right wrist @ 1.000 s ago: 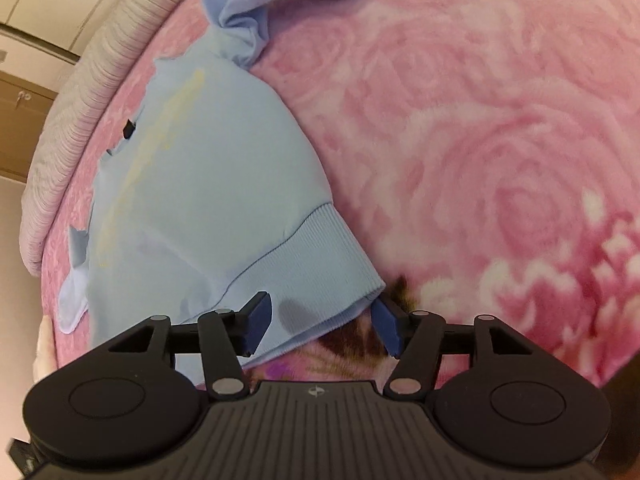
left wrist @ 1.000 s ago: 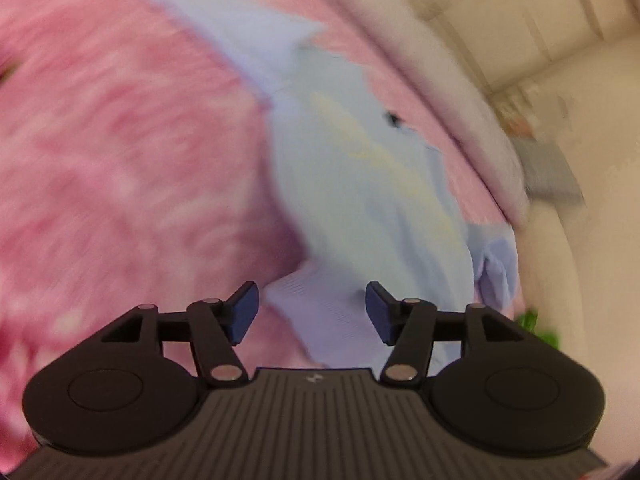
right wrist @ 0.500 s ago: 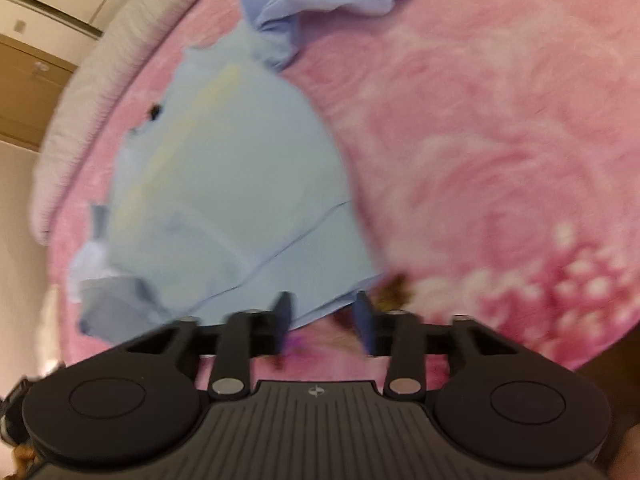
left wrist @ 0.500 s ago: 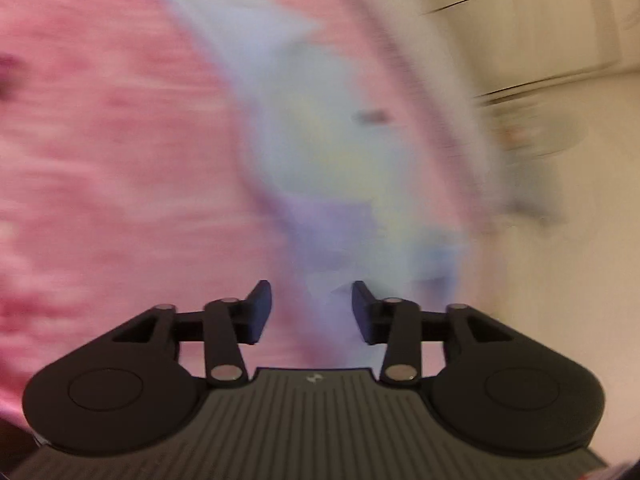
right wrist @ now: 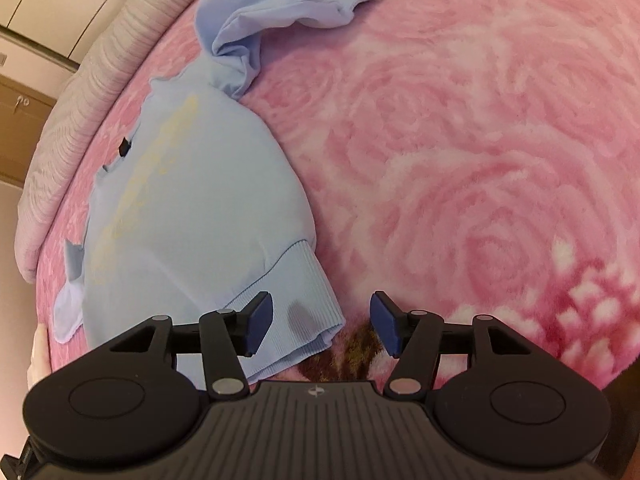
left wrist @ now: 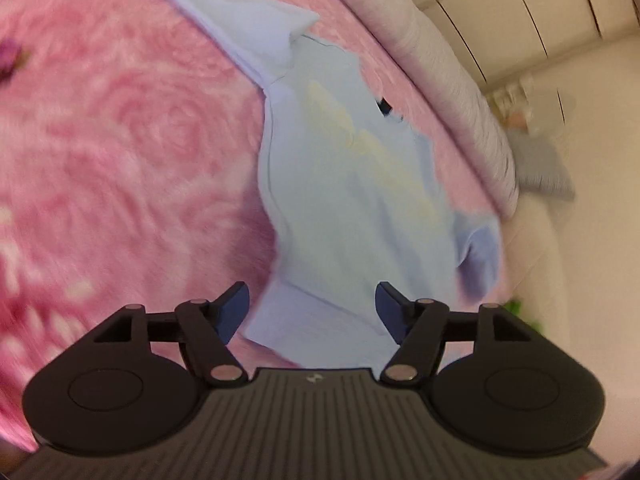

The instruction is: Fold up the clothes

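A light blue sweatshirt (left wrist: pixel 340 184) with a pale yellow print lies flat on a pink rose-patterned blanket (left wrist: pixel 120 140). One sleeve (left wrist: pixel 248 12) stretches away at the far end; in the right wrist view that sleeve (right wrist: pixel 280 12) is bunched and twisted. My left gripper (left wrist: pixel 312 308) hovers over one hem corner, its jaws opening, with the cloth lying between them and not pinched. My right gripper (right wrist: pixel 322 320) stands over the ribbed hem (right wrist: pixel 304 304) at the sweatshirt's (right wrist: pixel 192 208) other corner. Its jaws are opening too, and the hem lies loose nearer the left finger.
A grey ribbed bed edge (left wrist: pixel 452 80) borders the blanket beyond the sweatshirt and also appears in the right wrist view (right wrist: pixel 80 100). Pale cupboard doors (left wrist: pixel 520 0) stand behind it. A grey cloth (left wrist: pixel 540 164) lies past the bed. A person's hand (right wrist: pixel 38 352) shows at the left edge.
Both grippers' jaws narrowed half a second ago and have widened again. The left wrist view swung sideways and back. The sweatshirt lies much where it lay before.
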`<act>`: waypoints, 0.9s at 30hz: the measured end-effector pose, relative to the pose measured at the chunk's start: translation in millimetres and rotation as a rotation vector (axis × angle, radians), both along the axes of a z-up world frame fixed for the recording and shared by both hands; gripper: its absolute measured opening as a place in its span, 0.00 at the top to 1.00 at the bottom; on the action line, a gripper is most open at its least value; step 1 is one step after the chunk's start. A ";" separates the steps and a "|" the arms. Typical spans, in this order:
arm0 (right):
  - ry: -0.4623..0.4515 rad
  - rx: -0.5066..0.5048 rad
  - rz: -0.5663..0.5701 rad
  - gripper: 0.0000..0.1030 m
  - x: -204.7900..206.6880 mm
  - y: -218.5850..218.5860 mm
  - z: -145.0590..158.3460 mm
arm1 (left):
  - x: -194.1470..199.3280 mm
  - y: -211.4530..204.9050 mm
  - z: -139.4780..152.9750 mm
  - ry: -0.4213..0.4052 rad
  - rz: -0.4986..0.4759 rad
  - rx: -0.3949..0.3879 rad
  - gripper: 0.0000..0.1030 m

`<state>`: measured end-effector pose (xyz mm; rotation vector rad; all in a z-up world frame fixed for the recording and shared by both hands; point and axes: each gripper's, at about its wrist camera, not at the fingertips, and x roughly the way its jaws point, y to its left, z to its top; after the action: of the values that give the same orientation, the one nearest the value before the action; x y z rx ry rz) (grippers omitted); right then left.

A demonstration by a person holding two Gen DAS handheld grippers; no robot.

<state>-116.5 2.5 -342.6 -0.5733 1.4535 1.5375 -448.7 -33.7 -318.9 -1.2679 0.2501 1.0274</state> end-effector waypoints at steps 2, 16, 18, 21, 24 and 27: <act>-0.002 0.016 0.016 0.44 -1.3 1.2 -1.6 | 6.9 11.7 -10.8 0.014 -0.070 0.032 0.37; 0.263 0.027 0.128 0.93 11.1 -7.0 27.5 | -36.4 -10.8 20.2 -0.351 -0.026 0.071 0.93; 0.257 -0.041 0.137 0.93 11.0 -11.1 19.4 | -40.9 -15.2 11.7 -0.152 -0.042 -0.021 0.92; 0.093 -0.100 0.134 0.76 2.3 -14.2 1.7 | -33.7 -20.1 -12.4 0.028 -0.081 -0.152 0.87; 0.051 -0.083 0.105 0.53 -2.0 -19.9 -3.0 | -30.1 -26.8 -18.8 0.034 -0.027 -0.134 0.44; 0.056 -0.030 0.074 0.44 -7.2 -24.3 -2.7 | -30.3 -26.6 -24.1 0.010 0.059 -0.105 0.39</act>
<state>-123.7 -21.8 -345.3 -0.6129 1.5149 1.6030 -479.0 -60.2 -343.0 -1.3719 0.2787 1.0823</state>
